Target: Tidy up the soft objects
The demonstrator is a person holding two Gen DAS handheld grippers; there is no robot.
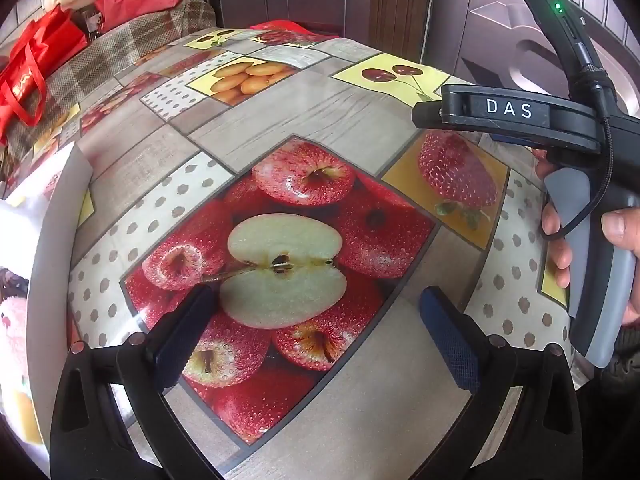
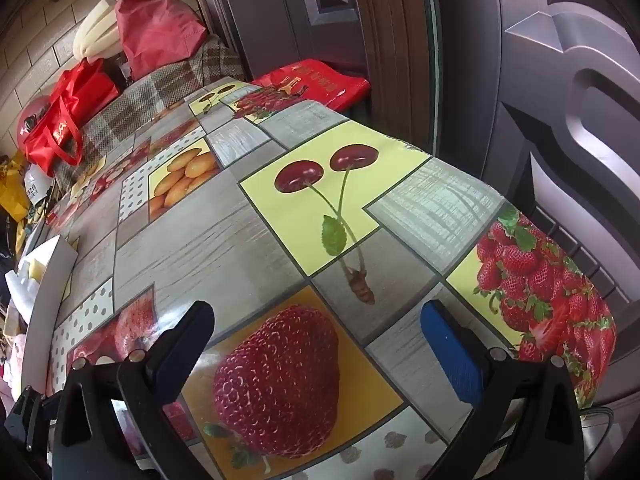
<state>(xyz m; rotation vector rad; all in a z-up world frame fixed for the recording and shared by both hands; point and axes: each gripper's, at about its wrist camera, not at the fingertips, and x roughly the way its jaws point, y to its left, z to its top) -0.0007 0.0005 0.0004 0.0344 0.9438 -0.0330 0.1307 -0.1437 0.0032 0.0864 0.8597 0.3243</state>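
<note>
My left gripper [image 1: 316, 300] hangs open over the fruit-print tablecloth [image 1: 304, 112], above a printed halved apple, with nothing between its fingers. At the left edge stands a white box [image 1: 48, 248]; inside it I see part of a pink plush toy [image 1: 12, 320] and something yellow [image 1: 24, 412], the rest cut off. My right gripper [image 2: 320, 316] is also open and empty, above a printed strawberry. The same box [image 2: 48, 276] shows far left in the right wrist view, with a pale yellow item [image 2: 34, 270] in it. A hand [image 1: 556, 240] holds the right gripper's grey handle [image 1: 592, 260].
Beyond the table a plaid cloth [image 2: 160, 88] carries red bags [image 2: 60, 128] and a cream bundle [image 2: 100, 36]. Another red bag [image 2: 316, 80] lies at the far end. A dark panelled door [image 2: 560, 80] stands close along the table's right edge.
</note>
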